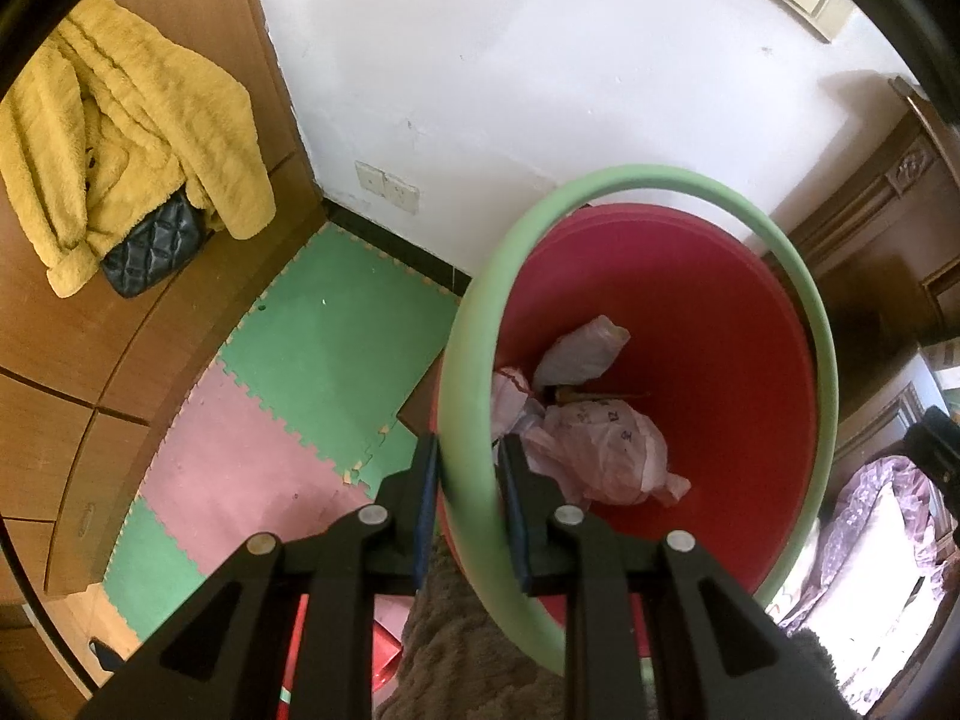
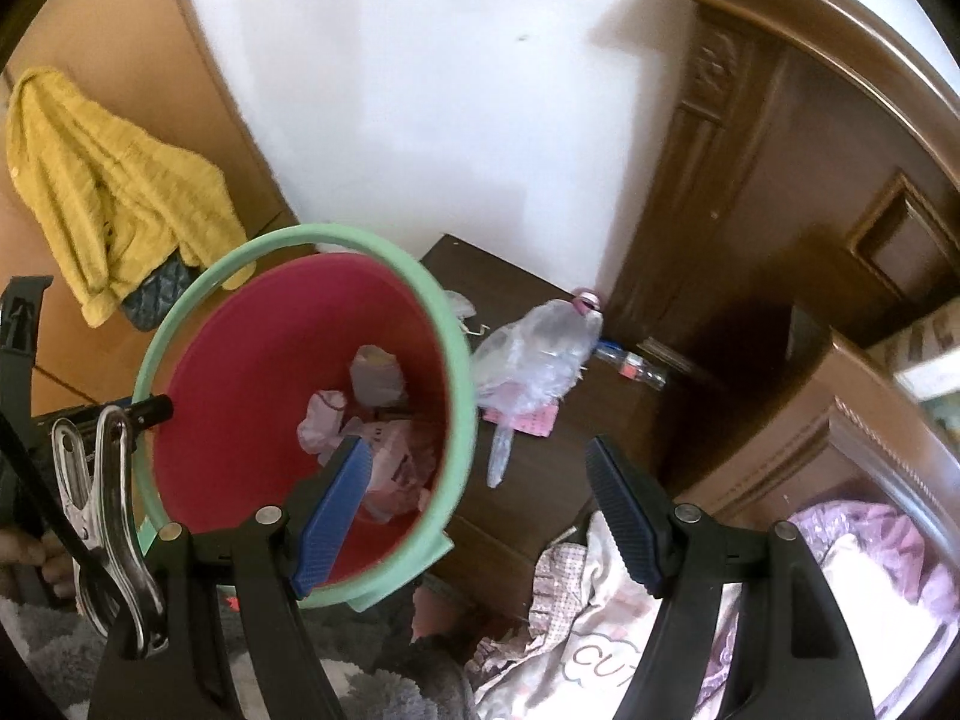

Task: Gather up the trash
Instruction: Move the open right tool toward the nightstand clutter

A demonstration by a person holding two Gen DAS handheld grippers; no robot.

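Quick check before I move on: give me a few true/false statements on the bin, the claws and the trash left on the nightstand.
1. The left claw grips the bin by its green rim. True.
2. The right claw is shut on a bottle. False: it is open and holds nothing.
3. The bin is empty. False: crumpled bags lie inside.
4. A crushed plastic bottle lies on the nightstand. True.
5. A yellow coat hangs left of the bin. True.
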